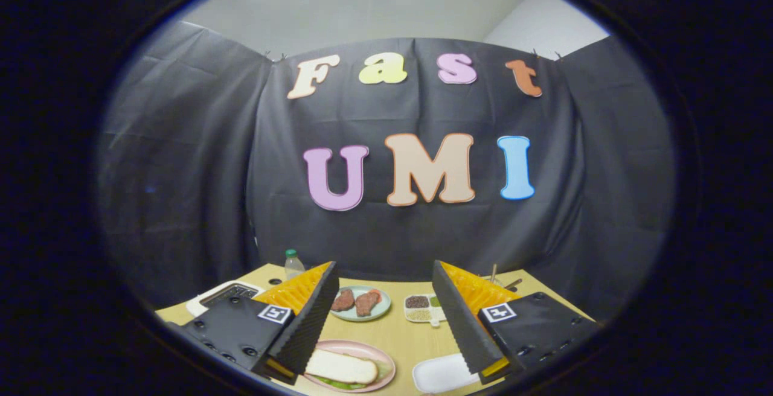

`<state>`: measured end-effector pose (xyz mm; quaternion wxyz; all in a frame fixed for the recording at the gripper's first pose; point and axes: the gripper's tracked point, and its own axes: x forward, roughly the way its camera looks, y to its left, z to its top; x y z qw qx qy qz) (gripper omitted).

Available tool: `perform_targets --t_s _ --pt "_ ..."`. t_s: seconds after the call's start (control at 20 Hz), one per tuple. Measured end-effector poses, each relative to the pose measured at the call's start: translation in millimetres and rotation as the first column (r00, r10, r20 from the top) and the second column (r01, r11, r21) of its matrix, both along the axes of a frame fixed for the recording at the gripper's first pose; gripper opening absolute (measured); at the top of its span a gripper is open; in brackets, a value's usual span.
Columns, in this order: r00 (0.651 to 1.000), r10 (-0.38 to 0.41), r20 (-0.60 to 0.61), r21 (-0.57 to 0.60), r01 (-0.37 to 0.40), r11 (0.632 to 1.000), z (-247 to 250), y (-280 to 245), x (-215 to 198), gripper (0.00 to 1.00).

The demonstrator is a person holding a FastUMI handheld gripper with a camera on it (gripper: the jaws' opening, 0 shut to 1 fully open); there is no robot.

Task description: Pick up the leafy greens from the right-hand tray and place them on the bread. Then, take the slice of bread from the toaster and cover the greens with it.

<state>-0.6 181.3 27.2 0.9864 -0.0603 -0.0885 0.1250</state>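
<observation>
My gripper (384,265) is open and held above the table, nothing between its fingers. Below and between the fingers lies a pink plate (364,346). On it rests a pale slice of bread (341,367), with leafy greens (337,384) peeking out from under its near edge. A white tray (439,373) sits to the right of the plate, just under the right finger, its visible part bare. The white toaster (224,294) stands at the table's left, partly hidden behind the left finger; I cannot tell whether bread is in its slot.
Beyond the fingers on the wooden table (401,335) a light green plate (379,310) holds two brown meat slices. A small divided dish (423,309) of seeds stands to its right. A clear bottle (293,264) stands at the back left.
</observation>
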Motion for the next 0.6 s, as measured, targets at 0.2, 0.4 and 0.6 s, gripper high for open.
perform_targets --t_s 0.2,0.4,0.6 --pt "0.997 -0.024 0.073 0.046 0.021 0.999 28 -13 -13 0.98" --pt "0.993 -0.057 0.1 0.064 0.051 0.997 34 -30 -20 0.98" --pt "0.993 -0.068 0.096 0.083 0.06 0.995 36 -46 -21 0.98"
